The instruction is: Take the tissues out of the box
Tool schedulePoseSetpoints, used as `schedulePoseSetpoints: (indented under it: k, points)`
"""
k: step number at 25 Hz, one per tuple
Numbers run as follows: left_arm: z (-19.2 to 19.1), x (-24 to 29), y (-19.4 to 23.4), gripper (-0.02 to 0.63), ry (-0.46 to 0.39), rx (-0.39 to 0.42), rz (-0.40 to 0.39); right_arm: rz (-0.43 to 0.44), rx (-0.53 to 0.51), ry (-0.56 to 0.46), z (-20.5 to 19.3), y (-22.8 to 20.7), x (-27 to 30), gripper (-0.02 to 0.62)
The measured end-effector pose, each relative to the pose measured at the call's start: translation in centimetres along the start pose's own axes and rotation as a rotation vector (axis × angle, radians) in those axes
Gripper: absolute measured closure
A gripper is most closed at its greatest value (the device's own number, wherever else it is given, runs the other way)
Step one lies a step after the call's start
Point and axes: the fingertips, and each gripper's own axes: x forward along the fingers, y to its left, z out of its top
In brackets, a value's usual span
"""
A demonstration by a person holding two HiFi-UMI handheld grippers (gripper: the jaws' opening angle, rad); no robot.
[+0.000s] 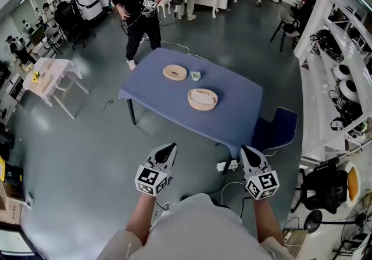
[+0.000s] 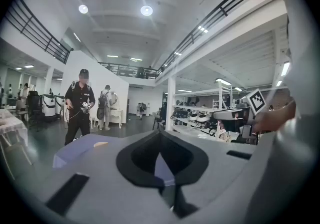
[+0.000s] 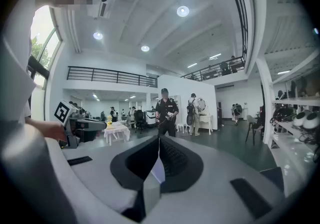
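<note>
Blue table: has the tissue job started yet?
Hardly begun. Done: maybe nothing; a small crumpled scrap lies on the blue table between two round tan pieces, possibly a tissue. In hand: nothing; left gripper and right gripper are shut, empty, short of the table. Left: reaching the table and pulling tissues out.

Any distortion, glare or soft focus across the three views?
Head view: heavy fisheye, floor bows around the sharp blue table. Left gripper view: dark round vignette, ceiling lamps flare, left gripper soft up close. Right gripper view: same vignette, window bright.
</note>
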Motion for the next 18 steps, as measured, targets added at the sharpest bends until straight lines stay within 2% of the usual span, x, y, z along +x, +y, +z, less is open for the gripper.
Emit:
schedulePoseSetpoints:
  k: [18]
  points:
    - [-0.1, -1.0, 0.5, 0.598, -0.003, -0.017, -0.008, 0.0, -0.002, -0.006, 0.2, 1.5, 0.4, 0.565]
